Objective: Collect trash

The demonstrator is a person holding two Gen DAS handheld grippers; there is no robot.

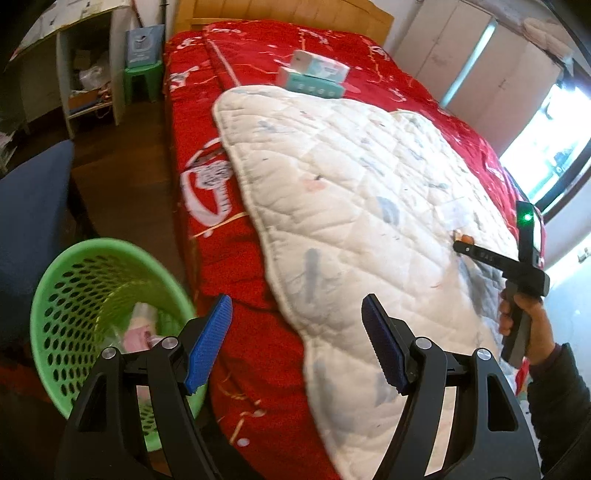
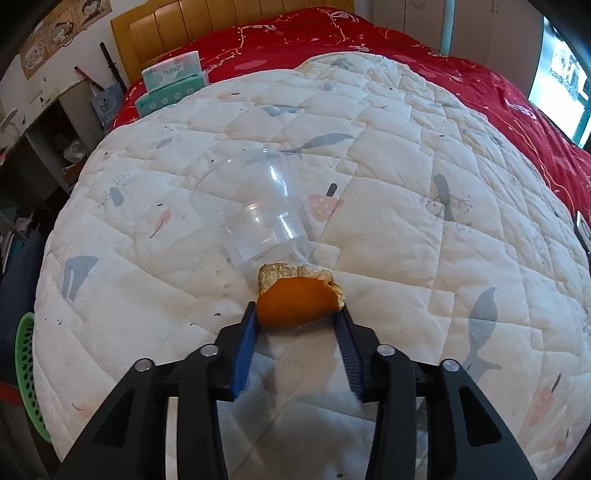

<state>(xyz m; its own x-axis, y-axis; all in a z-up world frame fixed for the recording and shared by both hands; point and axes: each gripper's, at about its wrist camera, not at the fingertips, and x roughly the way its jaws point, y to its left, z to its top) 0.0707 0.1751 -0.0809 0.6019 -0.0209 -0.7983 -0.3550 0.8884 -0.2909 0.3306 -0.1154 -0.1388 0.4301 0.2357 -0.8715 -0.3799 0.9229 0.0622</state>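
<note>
Right wrist view: my right gripper point(image 2: 297, 314) grasps the peel point(image 2: 295, 301) at lower centre; left gripper point(image 1: 297, 341) released. Shallow tip hold may drop it short of the basket point(image 1: 55, 295).

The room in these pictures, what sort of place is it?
Most likely a home bedroom: a bed with a red bedspread, a wooden headboard, a white quilted blanket on top, and wardrobe doors along the wall.

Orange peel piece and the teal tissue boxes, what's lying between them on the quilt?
A clear plastic cup on its side, seen in the right wrist view.
</note>
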